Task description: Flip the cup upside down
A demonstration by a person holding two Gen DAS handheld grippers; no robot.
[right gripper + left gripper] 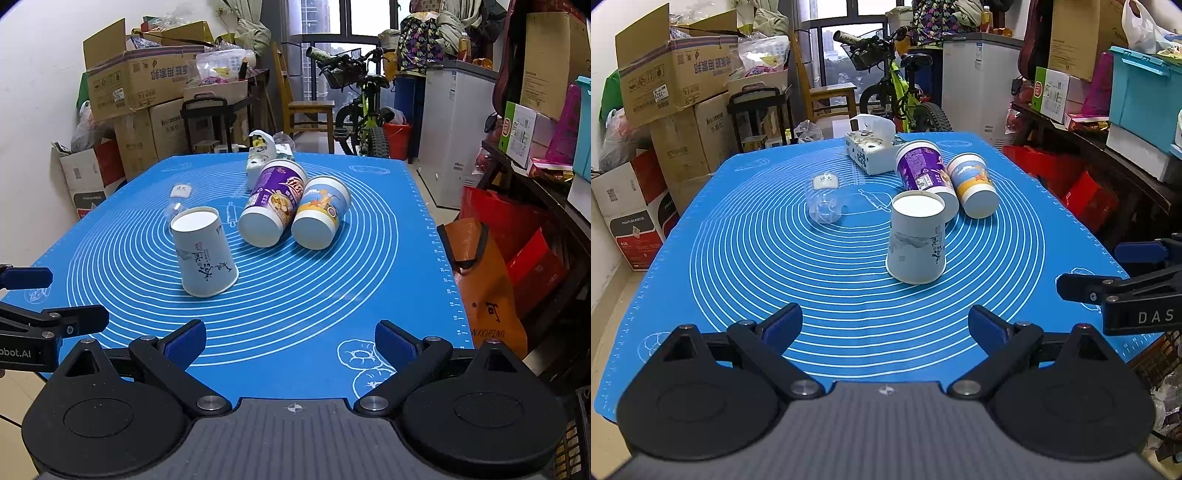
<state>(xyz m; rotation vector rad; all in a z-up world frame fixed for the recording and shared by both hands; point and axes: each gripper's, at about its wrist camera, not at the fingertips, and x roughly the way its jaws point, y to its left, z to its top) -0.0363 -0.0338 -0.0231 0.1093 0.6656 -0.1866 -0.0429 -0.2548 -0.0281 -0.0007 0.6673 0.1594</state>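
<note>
Apparently the flip was done: the white paper cup [916,242] stood mouth-down near the middle of the blue mat [775,258], its base upward. I had both the left gripper [884,325] and right gripper [290,341] spread wide, empty, well short of it. Next, I judged, only a clean retreat remained.

The white paper cup [916,242] hides part of the purple cup [923,171]; the tissue box [258,162] sits half-hidden behind it. The clear cup's label [824,181] is unreadable.
</note>
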